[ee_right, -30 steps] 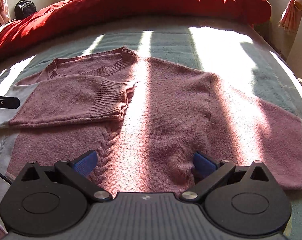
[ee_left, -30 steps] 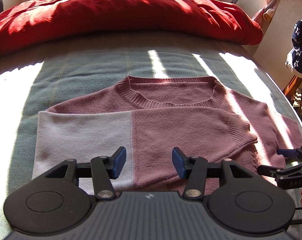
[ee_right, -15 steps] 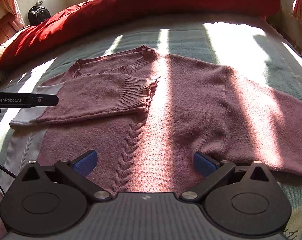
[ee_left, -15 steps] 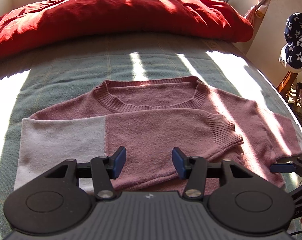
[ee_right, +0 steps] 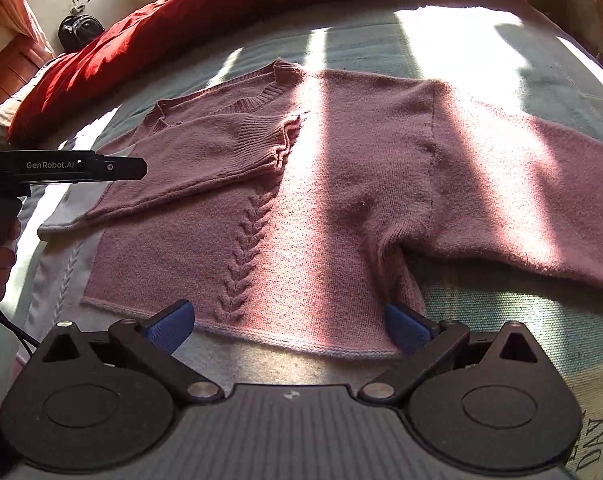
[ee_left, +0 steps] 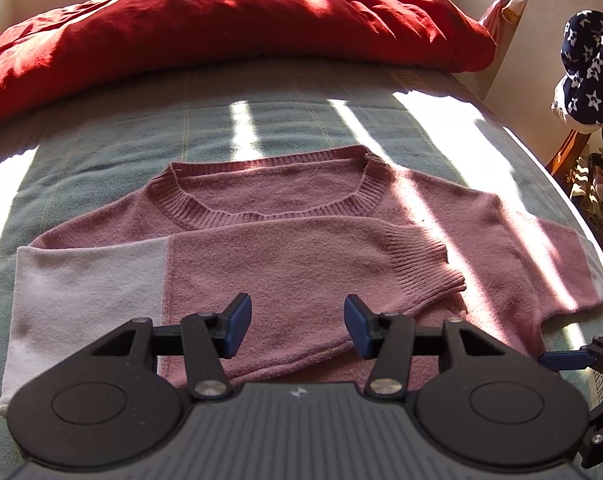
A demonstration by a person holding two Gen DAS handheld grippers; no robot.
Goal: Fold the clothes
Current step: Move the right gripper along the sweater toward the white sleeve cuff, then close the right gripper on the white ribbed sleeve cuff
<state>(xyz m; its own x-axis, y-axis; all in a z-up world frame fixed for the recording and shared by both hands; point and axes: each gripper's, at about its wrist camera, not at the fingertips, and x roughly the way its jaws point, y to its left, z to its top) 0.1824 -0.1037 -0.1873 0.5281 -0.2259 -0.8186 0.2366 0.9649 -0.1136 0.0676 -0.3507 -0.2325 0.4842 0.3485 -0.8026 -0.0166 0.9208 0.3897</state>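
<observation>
Both my grippers, left [ee_left: 296,326] and right [ee_right: 289,326], hang wide open, empty, over the sweater [ee_right: 321,208] on the bed [ee_left: 121,140]; one sleeve [ee_left: 301,256] lies across. A one-layer pinch could drag it crooked.

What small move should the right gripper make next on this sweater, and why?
Probably the right gripper, open and empty, should reach for the spread sleeve to fold it across the sweater; the other sleeve already lies folded over the chest.

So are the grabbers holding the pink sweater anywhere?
No. Both the left gripper and the right gripper are open above the sweater, holding nothing.
</observation>
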